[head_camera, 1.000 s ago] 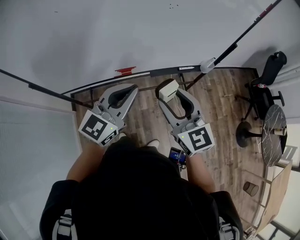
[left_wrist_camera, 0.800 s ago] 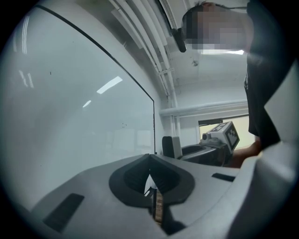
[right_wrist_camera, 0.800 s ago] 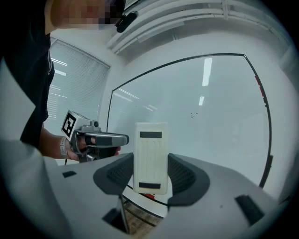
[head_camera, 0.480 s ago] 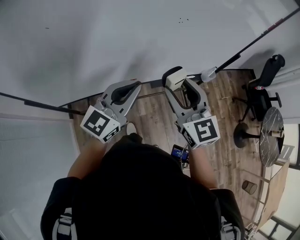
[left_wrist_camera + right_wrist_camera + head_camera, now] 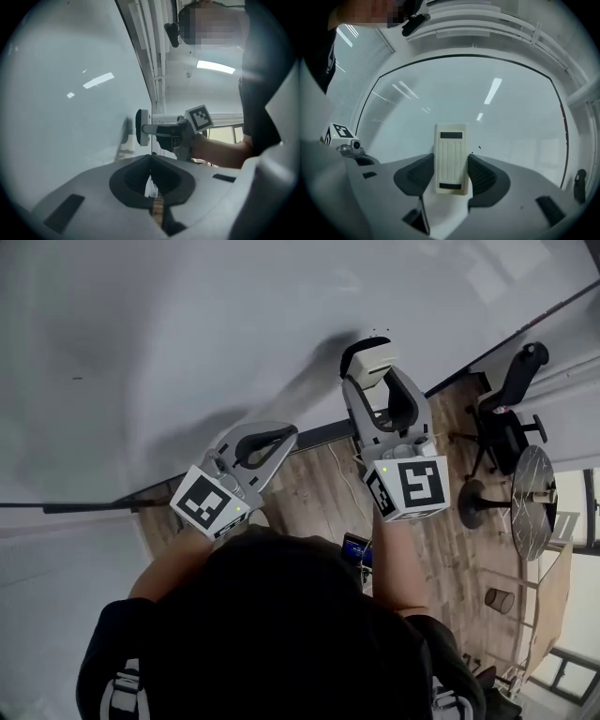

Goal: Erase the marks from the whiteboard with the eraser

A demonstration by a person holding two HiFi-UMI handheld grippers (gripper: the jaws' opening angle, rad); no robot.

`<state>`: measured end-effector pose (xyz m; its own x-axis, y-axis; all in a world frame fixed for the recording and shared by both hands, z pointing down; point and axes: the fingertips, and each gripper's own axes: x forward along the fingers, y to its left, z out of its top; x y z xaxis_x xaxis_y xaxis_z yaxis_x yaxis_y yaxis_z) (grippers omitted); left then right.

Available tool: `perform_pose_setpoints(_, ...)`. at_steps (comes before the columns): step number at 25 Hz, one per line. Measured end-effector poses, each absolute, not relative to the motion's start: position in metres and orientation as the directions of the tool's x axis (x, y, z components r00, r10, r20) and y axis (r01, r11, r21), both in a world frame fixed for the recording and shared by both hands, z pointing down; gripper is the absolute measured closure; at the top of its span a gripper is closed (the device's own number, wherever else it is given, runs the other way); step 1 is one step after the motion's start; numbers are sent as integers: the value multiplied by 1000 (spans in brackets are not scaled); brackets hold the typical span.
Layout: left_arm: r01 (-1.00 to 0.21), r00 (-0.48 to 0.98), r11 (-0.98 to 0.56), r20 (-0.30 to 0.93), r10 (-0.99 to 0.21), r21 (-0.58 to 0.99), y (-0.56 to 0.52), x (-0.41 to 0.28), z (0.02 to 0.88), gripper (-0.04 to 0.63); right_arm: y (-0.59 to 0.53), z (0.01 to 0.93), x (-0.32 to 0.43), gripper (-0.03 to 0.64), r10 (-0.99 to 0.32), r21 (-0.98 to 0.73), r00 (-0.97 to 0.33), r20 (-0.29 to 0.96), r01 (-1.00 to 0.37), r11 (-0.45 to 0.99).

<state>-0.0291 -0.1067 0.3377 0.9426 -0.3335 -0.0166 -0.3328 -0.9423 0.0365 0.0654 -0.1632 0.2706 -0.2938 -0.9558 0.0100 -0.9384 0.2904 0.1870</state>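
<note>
The whiteboard [image 5: 187,315] fills the upper head view and lies in front of both grippers. A few tiny black marks [image 5: 479,148] sit on it just right of the cream eraser [image 5: 451,154]. My right gripper [image 5: 451,165] is shut on the eraser, whose face is at or against the board [image 5: 506,122]. From the head the eraser [image 5: 373,356] shows at the tip of the right gripper [image 5: 371,369], with the marks [image 5: 378,331] just above it. My left gripper [image 5: 279,434] is shut and holds nothing, lower and to the left. Its own view shows its closed tips [image 5: 151,158] and the eraser [image 5: 140,127] on the board.
The board's dark bottom edge [image 5: 319,435] runs below the grippers. Wooden floor [image 5: 319,493] lies beneath. A black office chair [image 5: 514,390] and a round table [image 5: 531,504] stand at the right. One more faint speck [image 5: 77,378] is on the board far left.
My right gripper has risen with the eraser from below the board's edge up onto the board, close under the marks. The left gripper stayed low and shut.
</note>
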Motion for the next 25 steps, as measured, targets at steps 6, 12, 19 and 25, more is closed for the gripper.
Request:
perform_pose_setpoints(6, -347, 938, -937, -4, -347, 47, -116, -16, 335, 589, -182, 254, 64, 390, -957, 242, -290, 15, -927, 285)
perform_pose_setpoints(12, -392, 920, -918, 1, -393, 55, -123, -5, 339, 590, -191, 248, 98, 391, -971, 236, -239, -9, -944, 230)
perform_pose_setpoints(19, -429, 903, -902, 11, -429, 53, -132, 25, 334, 590, -214, 241, 180, 391, -981, 159, -194, -28, -969, 187)
perform_pose_setpoints(25, -474, 880, -879, 17, -474, 47, -134, 19, 352, 589, -218, 257, 172, 391, -979, 160, -200, -38, -968, 192)
